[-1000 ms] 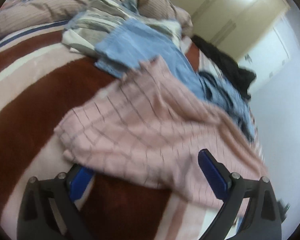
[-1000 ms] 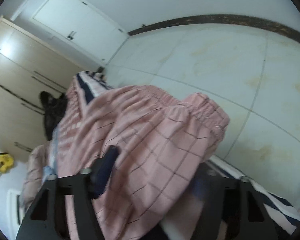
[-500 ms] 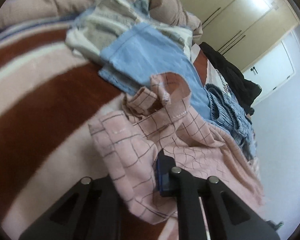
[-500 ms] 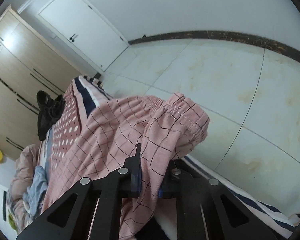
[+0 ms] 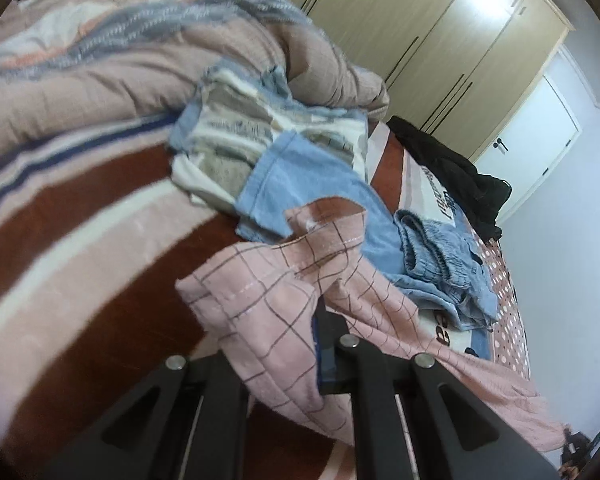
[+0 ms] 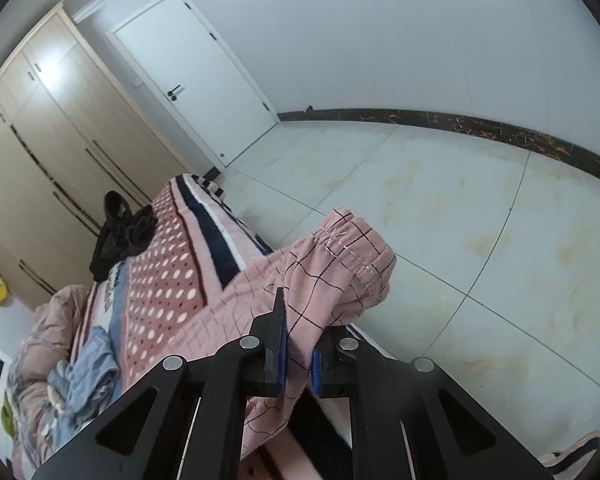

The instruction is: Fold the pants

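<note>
The pink checked pants [image 5: 268, 304] lie across the striped bed blanket [image 5: 80, 248]. My left gripper [image 5: 296, 344] is shut on the leg hem end, which bunches over its fingers. In the right wrist view my right gripper [image 6: 298, 344] is shut on the elastic waistband end of the pink pants [image 6: 340, 256], lifted above the bed's edge. The cloth stretches between the two grippers along the bed.
Folded blue and striped clothes [image 5: 292, 168] and crumpled denim shorts [image 5: 444, 264] lie beyond the pants. A black garment [image 5: 452, 168] lies near the wardrobe [image 5: 420, 40]. A rumpled duvet [image 5: 140, 60] lies at the back left. Tiled floor [image 6: 460, 200] lies beside the bed.
Both grippers closed on the pants, the left on the hem end, the right on the waistband. Both ends have since been lifted and the views have tilted upward.
</note>
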`<state>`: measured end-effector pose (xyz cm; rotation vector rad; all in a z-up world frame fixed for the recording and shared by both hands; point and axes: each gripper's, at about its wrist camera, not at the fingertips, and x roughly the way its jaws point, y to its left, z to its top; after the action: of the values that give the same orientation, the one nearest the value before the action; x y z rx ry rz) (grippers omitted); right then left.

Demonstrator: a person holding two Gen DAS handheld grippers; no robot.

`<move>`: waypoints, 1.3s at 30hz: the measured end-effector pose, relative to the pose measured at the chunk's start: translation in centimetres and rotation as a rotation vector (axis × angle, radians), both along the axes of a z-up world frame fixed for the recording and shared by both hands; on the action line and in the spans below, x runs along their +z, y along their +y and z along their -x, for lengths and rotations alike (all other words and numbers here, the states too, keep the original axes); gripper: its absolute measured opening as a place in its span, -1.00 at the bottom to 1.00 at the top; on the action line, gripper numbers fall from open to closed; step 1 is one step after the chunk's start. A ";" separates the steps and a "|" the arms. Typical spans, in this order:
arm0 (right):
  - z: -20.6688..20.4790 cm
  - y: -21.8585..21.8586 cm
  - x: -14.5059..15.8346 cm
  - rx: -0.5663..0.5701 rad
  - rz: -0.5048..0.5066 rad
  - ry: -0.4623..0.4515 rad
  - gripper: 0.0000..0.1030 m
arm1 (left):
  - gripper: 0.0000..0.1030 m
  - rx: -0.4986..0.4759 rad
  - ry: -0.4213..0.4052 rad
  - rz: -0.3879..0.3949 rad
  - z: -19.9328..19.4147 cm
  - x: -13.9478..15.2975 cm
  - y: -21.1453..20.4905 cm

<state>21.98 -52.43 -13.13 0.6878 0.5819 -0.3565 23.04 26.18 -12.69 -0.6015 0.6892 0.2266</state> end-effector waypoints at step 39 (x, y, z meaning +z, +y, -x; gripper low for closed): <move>3.6 15.6 6.2 0.376 0.228 -0.134 -0.88 | 0.49 -0.047 0.158 0.205 5.3 -7.4 2.0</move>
<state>18.38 -36.79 -6.93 0.3689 0.5203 -0.0239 17.78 28.18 -20.12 -0.7673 0.8848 0.1614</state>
